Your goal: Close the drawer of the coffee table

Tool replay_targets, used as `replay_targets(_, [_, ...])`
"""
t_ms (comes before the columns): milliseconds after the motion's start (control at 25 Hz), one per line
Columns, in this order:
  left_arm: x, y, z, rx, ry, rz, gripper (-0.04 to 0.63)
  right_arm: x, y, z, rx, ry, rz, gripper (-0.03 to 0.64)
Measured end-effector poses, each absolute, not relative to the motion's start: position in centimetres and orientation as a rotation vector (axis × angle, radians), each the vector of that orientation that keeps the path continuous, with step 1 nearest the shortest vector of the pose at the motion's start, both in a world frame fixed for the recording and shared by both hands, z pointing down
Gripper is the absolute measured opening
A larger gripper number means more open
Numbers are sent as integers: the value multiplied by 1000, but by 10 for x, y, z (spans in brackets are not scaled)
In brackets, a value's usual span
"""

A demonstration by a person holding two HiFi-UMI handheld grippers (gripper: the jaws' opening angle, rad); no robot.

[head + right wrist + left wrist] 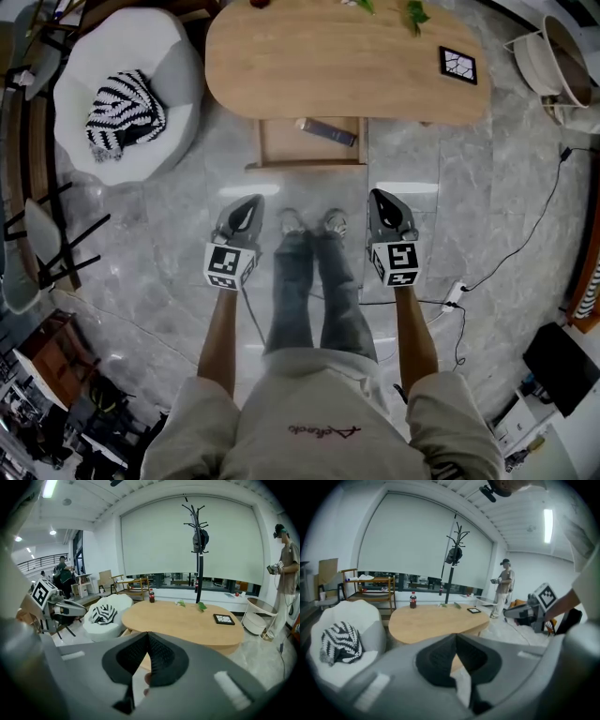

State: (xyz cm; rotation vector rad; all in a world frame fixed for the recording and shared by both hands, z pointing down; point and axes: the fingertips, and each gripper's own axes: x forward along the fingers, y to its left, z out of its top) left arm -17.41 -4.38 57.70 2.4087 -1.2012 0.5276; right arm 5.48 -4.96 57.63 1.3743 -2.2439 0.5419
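Under the coffee table (347, 66), drawer (305, 164) open, left gripper (249, 202) and right gripper (380, 195) near, fingers together, empty

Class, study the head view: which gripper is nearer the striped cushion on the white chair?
Left. The left gripper is below and to the right of the striped cushion; the right gripper is much farther right, beyond the left one.

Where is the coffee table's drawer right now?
Head view, upper centre: the drawer stands pulled out from the near edge of the coffee table, just ahead of the person's shoes, with a dark flat object lying inside.
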Motion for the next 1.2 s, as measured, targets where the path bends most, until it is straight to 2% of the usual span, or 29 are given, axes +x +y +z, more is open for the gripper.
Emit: replay_targets(1200, [-205,-31,783,2238,-1222,616,1,80,-42,789,1315,-2105,678,3])
